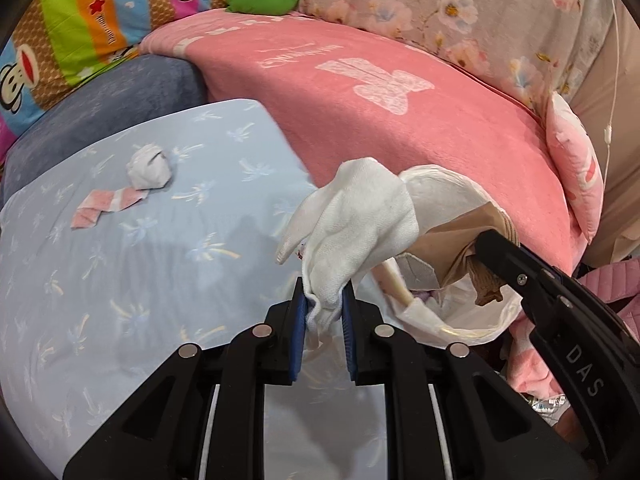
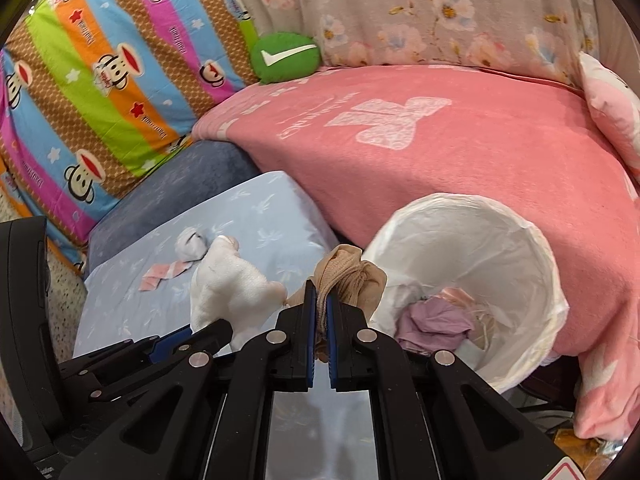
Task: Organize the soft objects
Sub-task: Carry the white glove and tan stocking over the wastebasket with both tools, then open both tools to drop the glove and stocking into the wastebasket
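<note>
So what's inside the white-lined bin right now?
In the bin lie a crumpled lilac cloth and some pale pink and white pieces. Anything beneath them is covered.

left gripper (image 1: 325,304): matte black plastic two-finger tool, angular linkage arms with triangular cut-outs
left finger pads (image 1: 299,320): blue, ribbed, flat strips on inner faces
left pivots (image 1: 188,350): four round silver pins across the arms
left base: pale plate between black rails, white strips along rail edges
right gripper (image 2: 321,304): same black build, same blue pads, four silver pins
right gripper side view (image 1: 560,308): long black body, small silver screws, blue edge near tip
marking (image 1: 584,370): white "DAS" lettering on the black housing
red-and-white label (image 2: 566,472): bottom right corner, unreadable
</note>
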Demonstrator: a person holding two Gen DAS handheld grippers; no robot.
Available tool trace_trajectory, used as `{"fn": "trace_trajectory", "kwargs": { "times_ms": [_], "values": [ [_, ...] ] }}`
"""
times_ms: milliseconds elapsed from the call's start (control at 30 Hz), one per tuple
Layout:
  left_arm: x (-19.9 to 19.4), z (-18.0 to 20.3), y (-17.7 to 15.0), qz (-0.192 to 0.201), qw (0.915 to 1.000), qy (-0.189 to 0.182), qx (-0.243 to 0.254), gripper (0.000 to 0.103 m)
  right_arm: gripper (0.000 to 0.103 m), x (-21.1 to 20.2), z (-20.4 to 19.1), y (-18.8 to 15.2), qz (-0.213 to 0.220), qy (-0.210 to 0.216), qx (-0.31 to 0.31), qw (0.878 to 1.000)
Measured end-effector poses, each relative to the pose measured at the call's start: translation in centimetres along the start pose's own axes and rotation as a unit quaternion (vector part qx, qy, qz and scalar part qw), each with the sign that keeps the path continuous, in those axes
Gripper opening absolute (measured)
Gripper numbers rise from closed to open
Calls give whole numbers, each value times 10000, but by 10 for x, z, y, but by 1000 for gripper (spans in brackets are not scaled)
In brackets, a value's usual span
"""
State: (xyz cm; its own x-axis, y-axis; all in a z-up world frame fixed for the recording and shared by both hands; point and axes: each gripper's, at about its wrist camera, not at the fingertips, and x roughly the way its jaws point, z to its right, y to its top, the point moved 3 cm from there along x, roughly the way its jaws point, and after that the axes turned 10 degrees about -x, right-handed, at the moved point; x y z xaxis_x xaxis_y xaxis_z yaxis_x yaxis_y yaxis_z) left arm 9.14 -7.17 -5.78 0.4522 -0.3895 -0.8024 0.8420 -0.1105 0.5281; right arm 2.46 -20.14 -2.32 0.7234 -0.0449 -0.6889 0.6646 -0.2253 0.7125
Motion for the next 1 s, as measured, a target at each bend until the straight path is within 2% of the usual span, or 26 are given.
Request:
{"fn": "trace_trajectory", "kwargs": {
  "times_ms": [400, 600, 700, 767, 833, 1000],
  "values": [
    [21, 72, 3, -163, 9979, -331, 529, 18, 4, -16, 76, -2, 123, -389, 476, 9980],
    [29, 95, 6, -192, 9966, -412, 689, 20, 4, -18, 96, -1, 142, -491, 581, 9970],
    [32, 100, 8, -193, 9967, -457, 640, 32, 4, -16, 101, -1, 137, -512, 614, 9967],
    [32, 101, 10, -165, 9971, -437, 608, 55, 4, -14, 103, -1, 118, -519, 622, 9966],
    [32, 99, 11, -32, 9978, -296, 590, 59, 5, -12, 104, -1, 110, -527, 620, 9966],
    [35, 93, 13, -49, 9984, -190, 528, 60, 10, -5, 99, 0, 91, -511, 591, 9969]
  ]
}}
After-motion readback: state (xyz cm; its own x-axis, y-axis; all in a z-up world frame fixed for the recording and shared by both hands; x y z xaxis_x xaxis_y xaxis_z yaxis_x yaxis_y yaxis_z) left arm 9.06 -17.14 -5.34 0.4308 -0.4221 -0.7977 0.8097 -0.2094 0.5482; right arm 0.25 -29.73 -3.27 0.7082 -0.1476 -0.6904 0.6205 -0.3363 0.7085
